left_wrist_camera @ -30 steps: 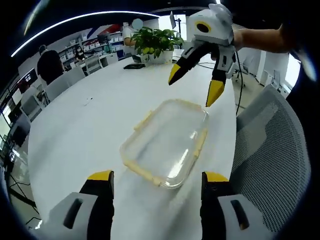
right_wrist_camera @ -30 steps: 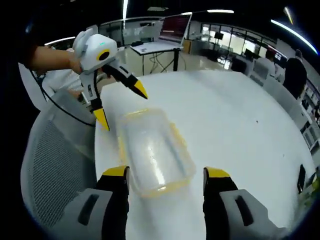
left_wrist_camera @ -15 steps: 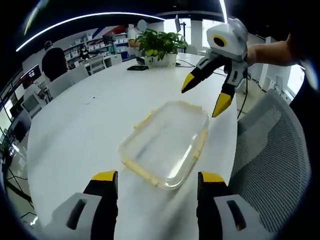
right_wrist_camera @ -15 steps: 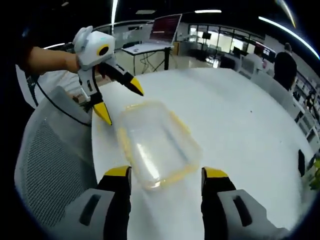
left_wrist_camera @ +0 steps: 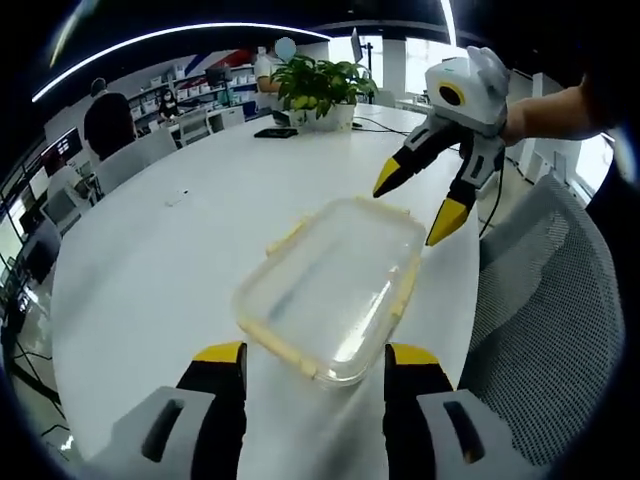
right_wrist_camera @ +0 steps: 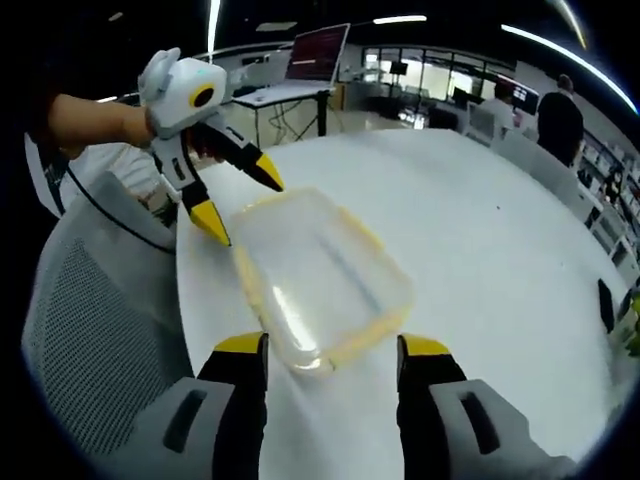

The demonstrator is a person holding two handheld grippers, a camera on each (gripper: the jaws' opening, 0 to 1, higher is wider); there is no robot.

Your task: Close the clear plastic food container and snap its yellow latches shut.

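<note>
A clear plastic food container (left_wrist_camera: 330, 285) with its lid resting on it lies on the white table (left_wrist_camera: 150, 260). Yellow latches (left_wrist_camera: 403, 288) run along its edges. My left gripper (left_wrist_camera: 315, 355) is open, with its yellow-tipped jaws on either side of the container's near end. In the left gripper view my right gripper (left_wrist_camera: 415, 205) hovers open just past the far end. In the right gripper view the container (right_wrist_camera: 320, 270) lies between the open jaws of my right gripper (right_wrist_camera: 332, 346). The left gripper (right_wrist_camera: 240, 203) stands open at the opposite end, held by a hand.
A grey mesh chair (left_wrist_camera: 540, 320) stands at the table's edge beside the container, also in the right gripper view (right_wrist_camera: 90, 330). A potted plant (left_wrist_camera: 315, 85) and a dark phone (left_wrist_camera: 270, 133) sit at the table's far side. A laptop (right_wrist_camera: 318, 58) rests on a desk behind.
Both grippers have come closer to the container's two ends, each one's jaws now flanking its end. The container has stayed in place.
</note>
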